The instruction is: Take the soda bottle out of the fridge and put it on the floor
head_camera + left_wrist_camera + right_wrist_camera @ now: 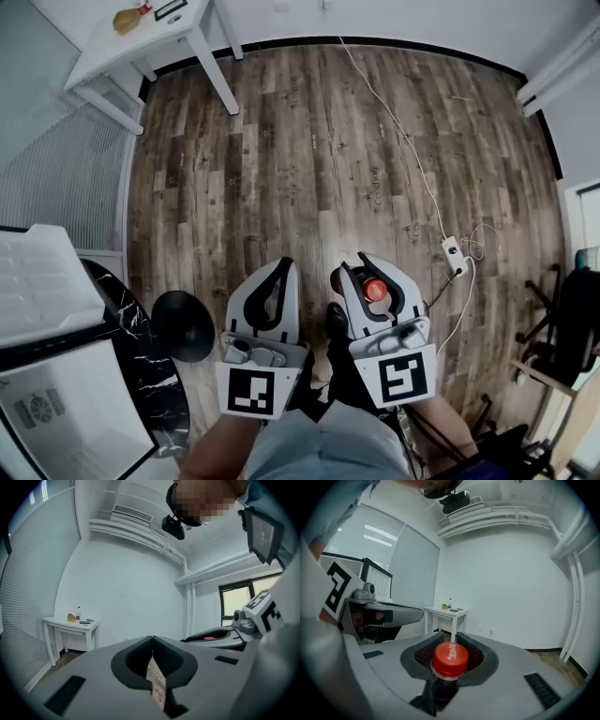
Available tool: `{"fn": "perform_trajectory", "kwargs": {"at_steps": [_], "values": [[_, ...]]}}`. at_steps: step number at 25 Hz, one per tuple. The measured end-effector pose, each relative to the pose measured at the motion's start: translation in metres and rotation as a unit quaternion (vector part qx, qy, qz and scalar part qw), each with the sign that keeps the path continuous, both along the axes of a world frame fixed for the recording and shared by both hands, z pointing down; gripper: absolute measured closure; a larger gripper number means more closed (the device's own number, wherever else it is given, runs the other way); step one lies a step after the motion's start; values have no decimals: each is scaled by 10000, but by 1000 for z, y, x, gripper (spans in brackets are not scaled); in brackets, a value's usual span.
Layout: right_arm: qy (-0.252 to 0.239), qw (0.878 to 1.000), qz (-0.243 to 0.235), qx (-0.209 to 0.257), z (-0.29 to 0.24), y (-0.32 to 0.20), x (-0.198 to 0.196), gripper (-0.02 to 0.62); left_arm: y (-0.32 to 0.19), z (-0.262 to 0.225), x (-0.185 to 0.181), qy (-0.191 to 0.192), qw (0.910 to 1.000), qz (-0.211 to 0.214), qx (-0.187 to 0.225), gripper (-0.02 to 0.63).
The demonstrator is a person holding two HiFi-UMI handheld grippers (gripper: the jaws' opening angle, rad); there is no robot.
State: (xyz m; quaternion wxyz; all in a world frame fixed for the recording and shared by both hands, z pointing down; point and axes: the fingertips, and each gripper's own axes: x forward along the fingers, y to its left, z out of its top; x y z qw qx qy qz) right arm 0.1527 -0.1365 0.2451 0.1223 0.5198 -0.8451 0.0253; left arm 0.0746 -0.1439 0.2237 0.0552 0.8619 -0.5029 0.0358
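The soda bottle (374,291), dark with a red cap, hangs by its neck in my right gripper (356,263), which is shut on it low in the head view, above the wooden floor (319,150). In the right gripper view the red cap (450,658) stands just above the black pads (474,654) that clamp the neck; the bottle's body is hidden below the right gripper (451,635). My left gripper (284,266) is beside it on the left. Its tips meet and nothing is between them. The left gripper (152,640) points across the room in its own view.
A white table (141,37) with small items stands at the far left corner. A white cable runs to a power strip (454,253) on the right. A black round base (183,325), a dark marble top and the white fridge (56,394) are at lower left. Dark furniture (562,328) is at right.
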Motion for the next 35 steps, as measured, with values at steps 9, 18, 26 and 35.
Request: {"fn": "perform_trajectory", "kwargs": {"at_steps": [9,18,26,35], "values": [[-60,9986,497,-167,39,1,30,500,-5,45,17,-74,9992,291,-250,589],[-25,9970,664,-393,101,-1,42,503,-13,95,19,-123,9986,315,-415,589],[-24,9961,680,-554,156,-7,45,505,-18,152,16,-275,9973,261,-630,589],[-14,9963,584,-625,222,-15,42,506,-35,217,15,-279,9969,199,-709,589]]}}
